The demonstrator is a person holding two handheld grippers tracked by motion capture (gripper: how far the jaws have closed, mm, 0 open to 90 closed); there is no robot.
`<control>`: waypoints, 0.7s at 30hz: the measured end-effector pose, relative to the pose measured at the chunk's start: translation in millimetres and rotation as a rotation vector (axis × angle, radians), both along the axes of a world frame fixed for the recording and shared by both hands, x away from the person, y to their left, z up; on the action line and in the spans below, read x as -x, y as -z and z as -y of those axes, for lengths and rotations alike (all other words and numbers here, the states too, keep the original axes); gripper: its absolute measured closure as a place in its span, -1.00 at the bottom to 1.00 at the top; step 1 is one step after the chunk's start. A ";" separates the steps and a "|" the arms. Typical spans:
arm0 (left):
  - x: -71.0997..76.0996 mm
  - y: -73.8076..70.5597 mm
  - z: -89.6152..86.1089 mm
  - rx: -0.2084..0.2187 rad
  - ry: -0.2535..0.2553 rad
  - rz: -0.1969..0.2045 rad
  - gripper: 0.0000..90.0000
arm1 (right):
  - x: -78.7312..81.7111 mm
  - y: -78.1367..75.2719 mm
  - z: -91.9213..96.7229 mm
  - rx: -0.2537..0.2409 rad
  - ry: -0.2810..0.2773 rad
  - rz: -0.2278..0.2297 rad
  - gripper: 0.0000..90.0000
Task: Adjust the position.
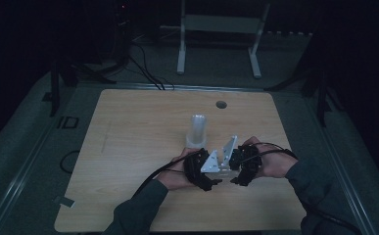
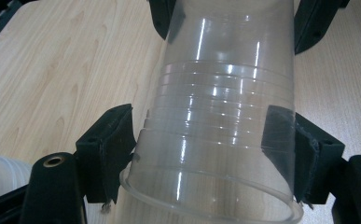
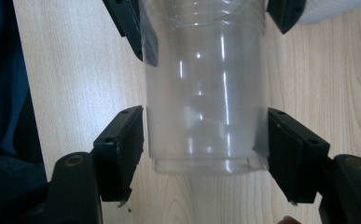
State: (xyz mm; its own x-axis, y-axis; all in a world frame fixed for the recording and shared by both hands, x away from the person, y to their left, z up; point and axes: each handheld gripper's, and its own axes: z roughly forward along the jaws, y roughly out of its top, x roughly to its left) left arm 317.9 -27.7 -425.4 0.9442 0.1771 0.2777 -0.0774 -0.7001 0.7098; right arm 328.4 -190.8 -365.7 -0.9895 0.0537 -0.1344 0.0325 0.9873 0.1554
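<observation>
A clear plastic cup [image 2: 225, 93] lies level just above the wooden table [image 1: 128, 147], held from both ends. My left gripper [image 2: 206, 149] is shut on its ribbed part near the rim, one pad on each side. My right gripper [image 3: 205, 144] is shut on the cup [image 3: 204, 93] near its base. In the high view the left gripper [image 1: 210, 171] and right gripper [image 1: 237, 169] face each other at the front middle of the table, and their grey plates hide the cup. Each gripper view has the other gripper's black jaws at its top edge, on the same cup.
A stack of pale cups [image 1: 197, 131] stands upright just behind the grippers; it also shows as the stack [image 3: 327, 9] at the upper right of the right gripper view. A round hole [image 1: 221, 104] sits near the table's far edge. A white frame [image 1: 219, 29] stands on the floor beyond.
</observation>
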 end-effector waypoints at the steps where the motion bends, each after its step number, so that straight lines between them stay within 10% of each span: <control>1: 0.1 0.0 0.0 0.002 0.000 0.000 -0.43 | 0.1 0.5 -0.5 0.000 0.000 -0.003 -0.25; 21: 1.8 -1.7 -0.2 0.033 0.001 -0.004 -0.57 | 0.4 0.0 4.1 -0.030 0.021 0.002 -0.08</control>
